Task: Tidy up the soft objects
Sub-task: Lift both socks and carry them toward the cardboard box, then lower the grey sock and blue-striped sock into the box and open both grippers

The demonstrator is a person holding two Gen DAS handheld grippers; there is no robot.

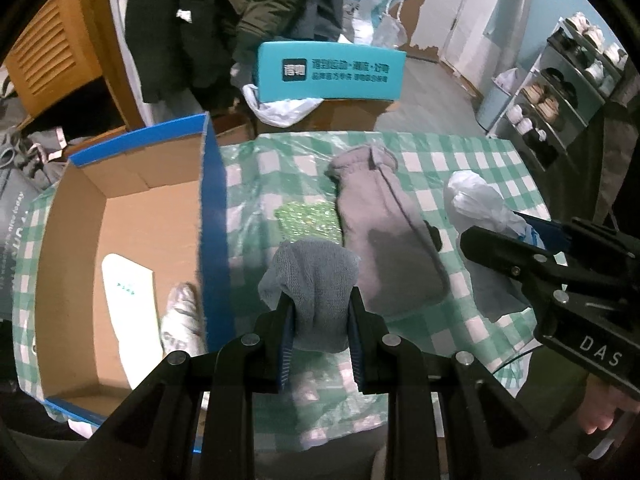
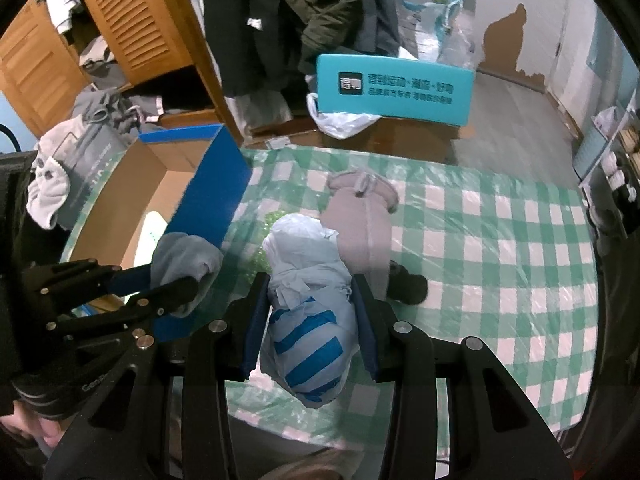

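Note:
My left gripper (image 1: 320, 312) is shut on a grey-blue knitted cloth (image 1: 310, 280), held above the checked tablecloth just right of the blue wall of an open cardboard box (image 1: 214, 220). The same cloth (image 2: 182, 260) and left gripper (image 2: 176, 288) show at the left of the right wrist view. My right gripper (image 2: 310, 308) is shut on a white bundle with blue stripes (image 2: 308, 300), also lifted off the table. That bundle (image 1: 476, 200) appears at the right of the left wrist view. A grey sock-like piece (image 1: 384, 224) and a green sparkly pad (image 1: 310, 222) lie on the table.
The box holds a white flat item (image 1: 128, 292) and a pale crumpled piece (image 1: 182, 320). A teal box (image 1: 328, 72) stands behind the table, dark coats hang beyond it, and a shoe rack (image 1: 560, 92) stands at the right. A hand (image 1: 600, 416) grips the right tool.

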